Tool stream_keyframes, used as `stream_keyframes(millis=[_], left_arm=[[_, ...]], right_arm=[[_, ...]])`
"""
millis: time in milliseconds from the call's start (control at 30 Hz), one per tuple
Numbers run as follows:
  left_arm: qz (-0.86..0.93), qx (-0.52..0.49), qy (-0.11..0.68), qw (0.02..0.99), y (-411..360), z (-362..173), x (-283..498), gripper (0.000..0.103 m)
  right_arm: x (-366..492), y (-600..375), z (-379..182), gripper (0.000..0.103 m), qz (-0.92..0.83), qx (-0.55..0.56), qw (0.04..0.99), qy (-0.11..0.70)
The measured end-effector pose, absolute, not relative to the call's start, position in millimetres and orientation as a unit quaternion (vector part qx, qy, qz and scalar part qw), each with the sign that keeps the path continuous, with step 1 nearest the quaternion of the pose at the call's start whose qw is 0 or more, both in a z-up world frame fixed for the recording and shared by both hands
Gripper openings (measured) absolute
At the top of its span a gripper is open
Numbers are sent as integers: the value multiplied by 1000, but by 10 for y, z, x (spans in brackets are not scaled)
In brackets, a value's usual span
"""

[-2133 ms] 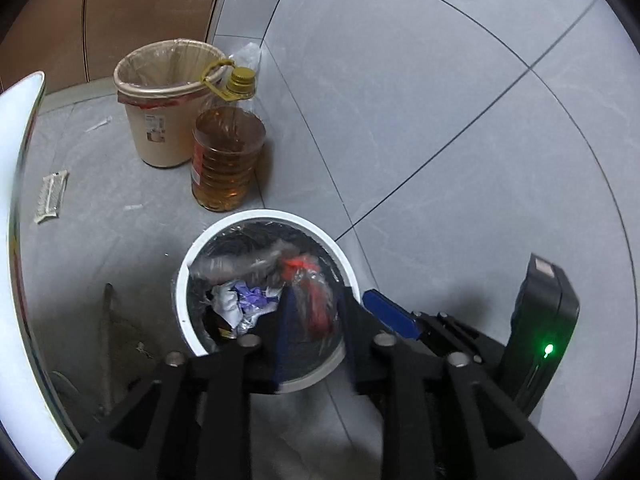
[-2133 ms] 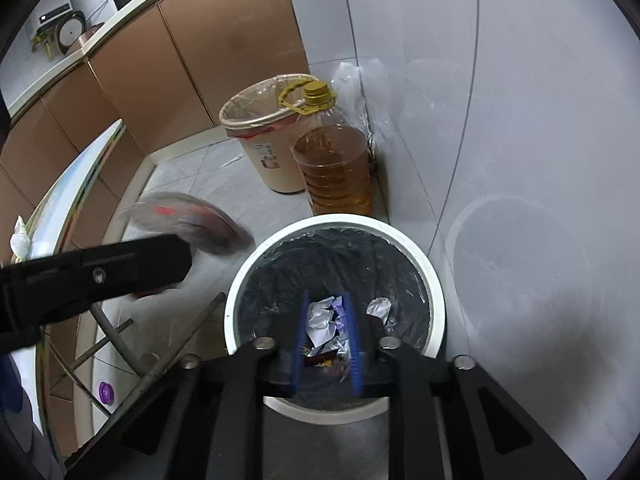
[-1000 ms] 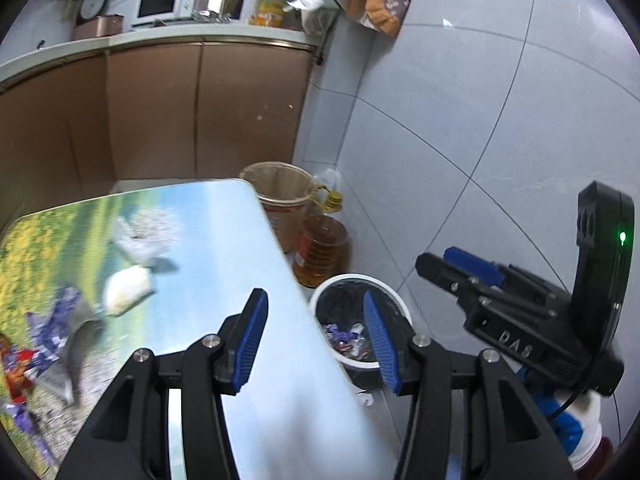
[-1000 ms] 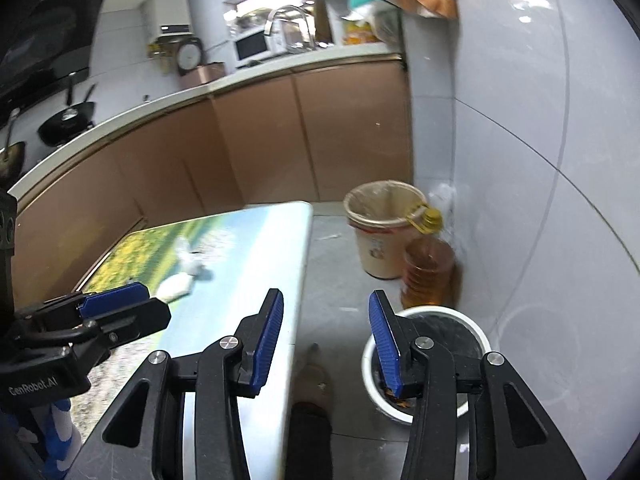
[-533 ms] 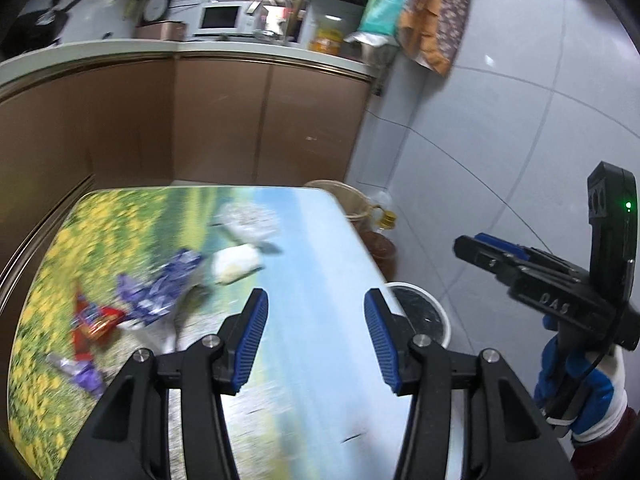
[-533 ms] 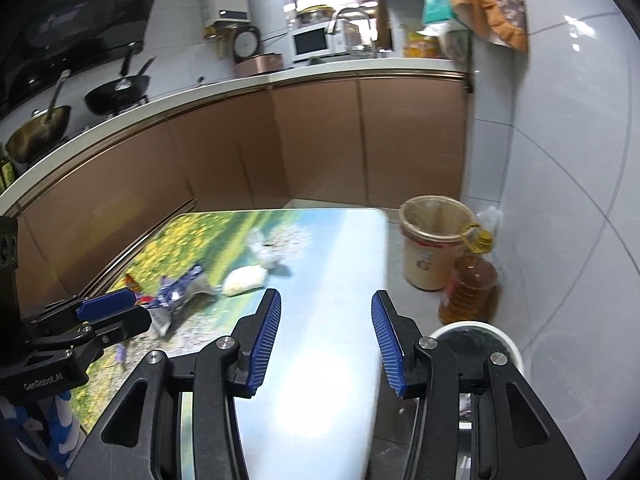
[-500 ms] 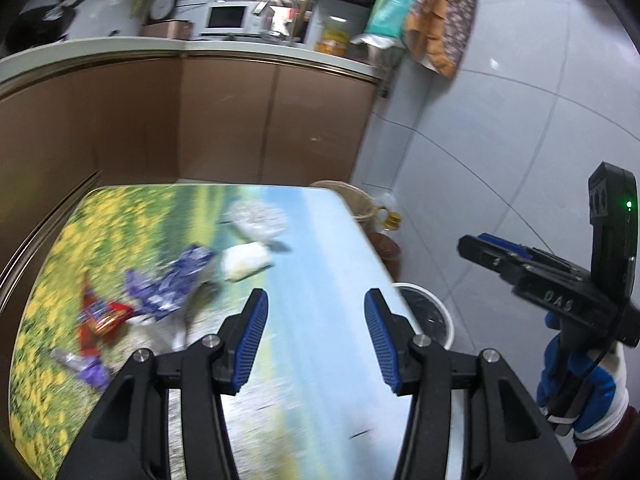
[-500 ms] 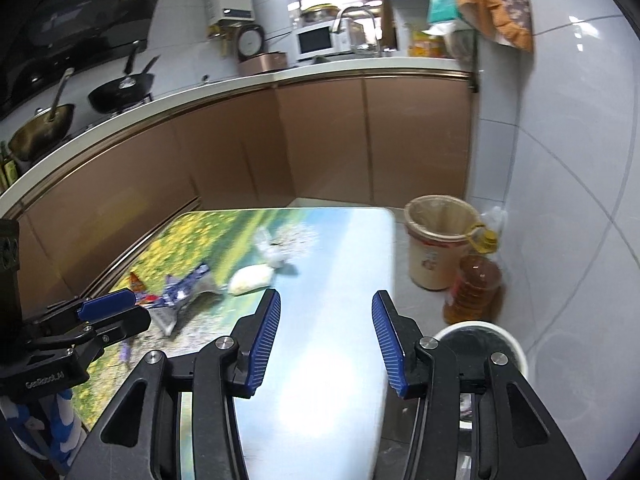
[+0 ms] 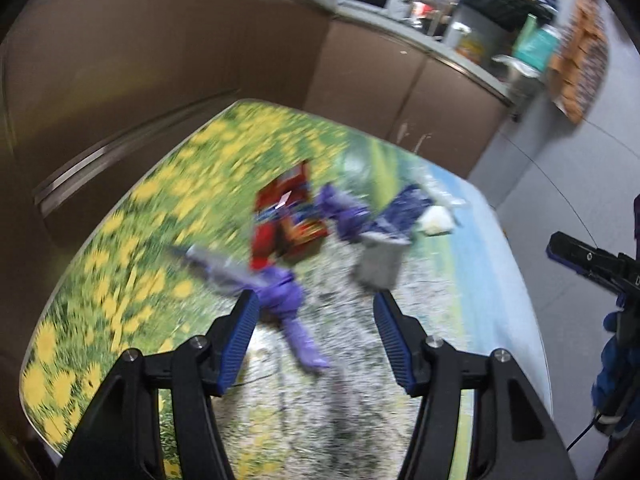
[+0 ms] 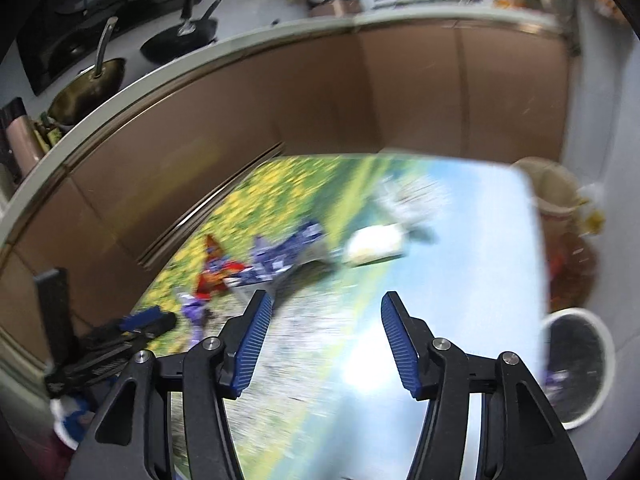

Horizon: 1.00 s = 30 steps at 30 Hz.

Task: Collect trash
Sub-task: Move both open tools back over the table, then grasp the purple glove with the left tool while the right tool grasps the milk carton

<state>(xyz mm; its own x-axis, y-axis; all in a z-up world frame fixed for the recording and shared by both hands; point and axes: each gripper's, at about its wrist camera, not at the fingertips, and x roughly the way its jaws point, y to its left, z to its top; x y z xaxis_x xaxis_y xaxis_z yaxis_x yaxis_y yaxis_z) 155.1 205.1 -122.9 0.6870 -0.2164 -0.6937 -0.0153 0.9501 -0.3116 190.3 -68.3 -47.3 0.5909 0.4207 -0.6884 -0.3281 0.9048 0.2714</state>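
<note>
Both hand-held grippers, left [image 9: 314,336] and right [image 10: 326,340], hover agape above the table [image 9: 472,280].

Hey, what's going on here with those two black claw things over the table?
Someone is clearing litter off a table with a hand-held gripper in each hand. Both the left gripper and the right gripper are open and empty, above the tabletop. Red wrappers and purple wrappers lie nearest the left one. A white bin stands on the floor beside the table. The view is motion-blurred.
</note>
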Motion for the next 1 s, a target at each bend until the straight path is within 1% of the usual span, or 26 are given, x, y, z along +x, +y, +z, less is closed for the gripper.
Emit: stream_keyframes(millis=[233, 500, 800, 933, 967, 1000], left_arm=[[-36, -173, 412, 894, 2212, -1516, 1636, 58], [-31, -176, 410, 894, 2139, -1508, 1766, 58], [-15, -177, 412, 894, 2133, -1544, 1889, 57], [-17, -176, 413, 894, 2114, -1560, 1893, 51], [-17, -176, 413, 893, 2112, -1564, 1897, 50], [-17, -176, 413, 893, 2111, -1571, 1899, 49]], right_arm=[[2335, -192, -895, 57, 255, 82, 851, 452], [2733, -32, -1250, 57, 268, 151, 815, 491], [3048, 41, -1498, 57, 266, 200, 795, 507], [3162, 85, -1598, 57, 266, 219, 787, 512], [3190, 88, -1619, 56, 266, 226, 785, 513], [3204, 91, -1632, 53, 266, 232, 783, 513]])
